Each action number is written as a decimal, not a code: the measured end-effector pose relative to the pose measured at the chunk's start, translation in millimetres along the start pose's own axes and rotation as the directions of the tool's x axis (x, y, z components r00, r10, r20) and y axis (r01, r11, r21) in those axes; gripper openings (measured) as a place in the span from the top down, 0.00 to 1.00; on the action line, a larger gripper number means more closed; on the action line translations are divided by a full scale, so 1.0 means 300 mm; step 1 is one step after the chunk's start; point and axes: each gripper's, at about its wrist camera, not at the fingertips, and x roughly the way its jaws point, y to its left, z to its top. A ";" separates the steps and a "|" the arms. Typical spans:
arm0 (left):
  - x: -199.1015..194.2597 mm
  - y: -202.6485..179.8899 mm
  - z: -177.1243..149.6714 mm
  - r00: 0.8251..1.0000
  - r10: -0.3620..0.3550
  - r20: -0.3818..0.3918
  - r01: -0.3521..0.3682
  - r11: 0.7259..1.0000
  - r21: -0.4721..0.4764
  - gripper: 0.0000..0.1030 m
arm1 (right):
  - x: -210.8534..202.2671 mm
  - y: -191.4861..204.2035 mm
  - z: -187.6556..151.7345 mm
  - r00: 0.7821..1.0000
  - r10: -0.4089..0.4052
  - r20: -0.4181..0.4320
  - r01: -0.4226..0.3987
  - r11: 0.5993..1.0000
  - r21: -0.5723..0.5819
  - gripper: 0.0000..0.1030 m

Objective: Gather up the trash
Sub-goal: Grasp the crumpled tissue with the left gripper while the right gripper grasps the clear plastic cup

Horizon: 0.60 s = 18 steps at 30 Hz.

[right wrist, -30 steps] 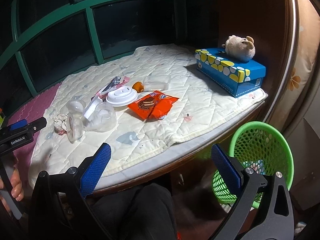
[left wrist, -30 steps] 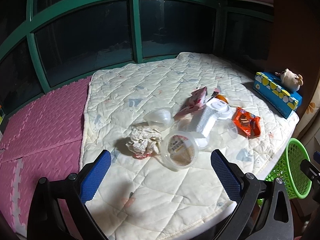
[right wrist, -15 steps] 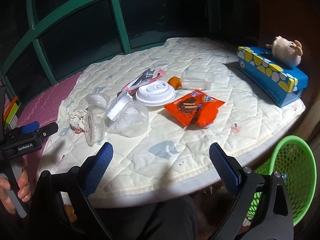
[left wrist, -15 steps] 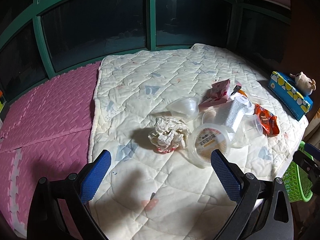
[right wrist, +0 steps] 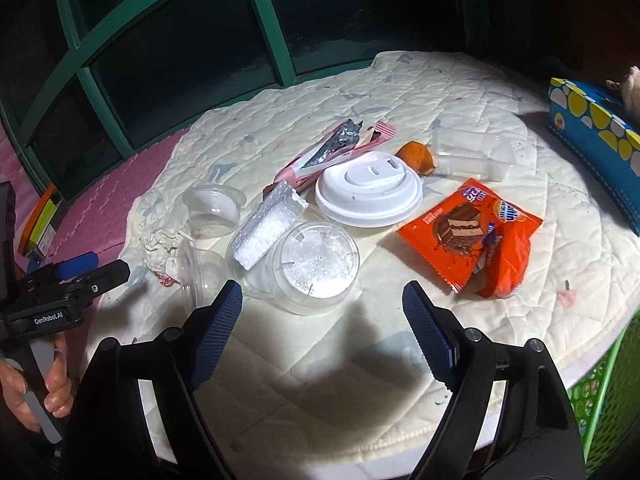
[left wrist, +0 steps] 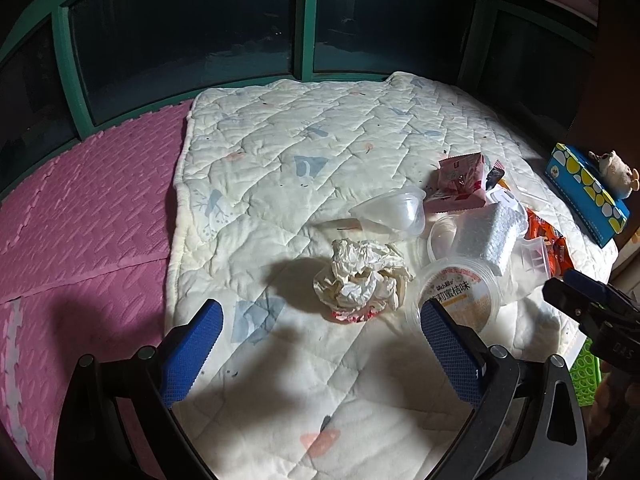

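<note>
Both grippers have closed in on the quilt's (left wrist: 280,152) litter: left gripper (left wrist: 318,354) spread before the crumpled paper (left wrist: 360,276), right gripper (right wrist: 322,330) narrowing, empty, near the clear cup (right wrist: 316,266); pickup looks imminent.

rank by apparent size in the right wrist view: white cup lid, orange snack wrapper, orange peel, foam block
1. orange snack wrapper
2. white cup lid, nearly as large and farther off, so unsure
3. foam block
4. orange peel

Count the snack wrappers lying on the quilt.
2: an orange wrapper right of the white lid, and a torn pink wrapper behind that lid. Others may hide under the pile.
</note>
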 end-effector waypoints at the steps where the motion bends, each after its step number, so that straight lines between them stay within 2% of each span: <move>1: 0.011 0.000 0.006 1.000 -0.003 -0.003 0.003 1.000 0.004 0.07 | 0.013 0.000 0.007 1.000 0.003 -0.003 -0.003 1.000 0.003 0.24; 6: 0.060 -0.006 0.031 0.998 -0.052 -0.022 0.052 0.999 0.013 0.09 | 0.063 0.004 0.029 0.999 0.034 -0.024 -0.033 0.999 0.024 0.30; 8: 0.079 -0.011 0.038 0.997 -0.075 -0.033 0.075 0.997 0.020 0.17 | 0.075 0.008 0.032 0.999 0.039 -0.030 -0.038 0.999 0.024 0.34; 13: 0.128 -0.012 0.054 0.992 -0.115 -0.059 0.116 0.993 0.009 0.24 | 0.084 0.010 0.031 0.998 0.046 -0.034 -0.045 0.999 0.026 0.46; 18: 0.159 -0.011 0.056 0.982 -0.168 -0.082 0.169 0.986 0.003 0.41 | 0.078 0.005 0.023 0.999 0.041 -0.033 -0.041 0.999 0.021 0.48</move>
